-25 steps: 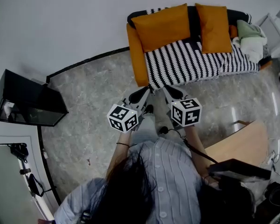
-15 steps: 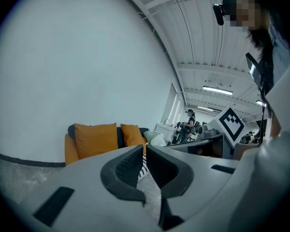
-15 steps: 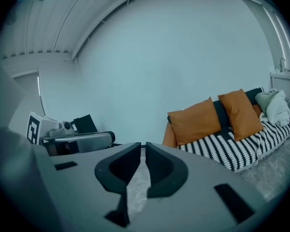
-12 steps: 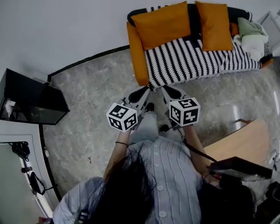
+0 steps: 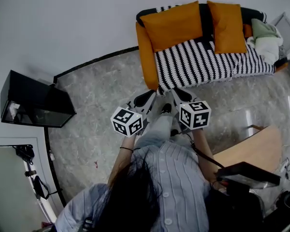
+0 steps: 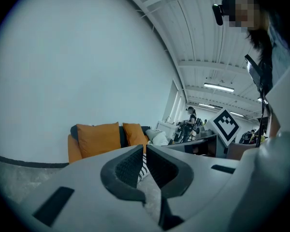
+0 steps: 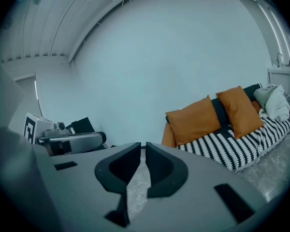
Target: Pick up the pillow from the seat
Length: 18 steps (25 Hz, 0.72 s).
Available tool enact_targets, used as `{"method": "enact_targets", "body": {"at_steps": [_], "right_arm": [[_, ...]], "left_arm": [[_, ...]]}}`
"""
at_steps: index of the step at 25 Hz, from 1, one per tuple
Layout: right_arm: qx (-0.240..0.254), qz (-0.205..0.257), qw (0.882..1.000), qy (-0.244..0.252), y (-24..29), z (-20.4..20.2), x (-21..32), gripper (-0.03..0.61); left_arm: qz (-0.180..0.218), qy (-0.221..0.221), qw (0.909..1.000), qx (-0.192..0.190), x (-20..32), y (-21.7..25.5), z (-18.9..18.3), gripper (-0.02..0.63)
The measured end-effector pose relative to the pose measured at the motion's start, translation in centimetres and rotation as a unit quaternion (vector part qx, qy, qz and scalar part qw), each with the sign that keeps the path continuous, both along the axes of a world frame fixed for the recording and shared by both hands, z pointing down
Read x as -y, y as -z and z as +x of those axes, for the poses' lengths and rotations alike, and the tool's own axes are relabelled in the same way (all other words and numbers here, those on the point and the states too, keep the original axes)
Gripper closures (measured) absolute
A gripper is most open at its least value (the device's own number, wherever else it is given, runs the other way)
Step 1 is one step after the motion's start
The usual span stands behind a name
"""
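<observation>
Two orange pillows lean on the back of an orange sofa with a black-and-white striped seat (image 5: 203, 62): a wide left pillow (image 5: 176, 25) and a narrower right pillow (image 5: 227, 21). Both grippers hover over the floor just short of the sofa's front edge, touching nothing. My left gripper (image 5: 146, 99) is shut and empty, its marker cube nearer me. The right gripper (image 5: 177, 94) is also shut and empty. From the left gripper (image 6: 144, 150), the pillows (image 6: 99, 139) appear small and far off. The right gripper (image 7: 143, 146) sees them (image 7: 195, 120) to its right.
A black cabinet (image 5: 34, 105) stands against the wall at left. A wooden table (image 5: 253, 149) with a dark device on it is at right. A white and green bundle (image 5: 266, 35) lies on the sofa's right end. Marble floor lies between.
The sofa has shifted slightly to the right in the head view as the person steps forward. Both grippers stay shut and held out in front.
</observation>
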State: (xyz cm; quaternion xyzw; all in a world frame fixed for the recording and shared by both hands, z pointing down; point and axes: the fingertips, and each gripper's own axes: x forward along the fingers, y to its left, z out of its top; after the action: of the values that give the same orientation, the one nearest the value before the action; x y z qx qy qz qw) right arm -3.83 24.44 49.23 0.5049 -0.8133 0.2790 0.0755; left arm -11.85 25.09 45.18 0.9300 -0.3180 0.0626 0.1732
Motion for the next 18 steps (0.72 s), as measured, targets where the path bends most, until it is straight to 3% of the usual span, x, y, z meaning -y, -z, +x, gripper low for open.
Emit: {"method": "enact_targets", "body": {"at_steps": [9,18], "right_arm": [[-0.014,-0.018,1.0,0.002,-1.6,0.7,3.5,0.535],[-0.024,-0.039,0.999,-0.001,-2.4,1.6,12.5,0.535]], "left_arm": [[-0.02,0.003,0.9998,-0.01,3.8,-1.7,0.3,0.603],[-0.029,0.01,0.9992,-0.024,14.0,-1.9,0.6,0.603]]}}
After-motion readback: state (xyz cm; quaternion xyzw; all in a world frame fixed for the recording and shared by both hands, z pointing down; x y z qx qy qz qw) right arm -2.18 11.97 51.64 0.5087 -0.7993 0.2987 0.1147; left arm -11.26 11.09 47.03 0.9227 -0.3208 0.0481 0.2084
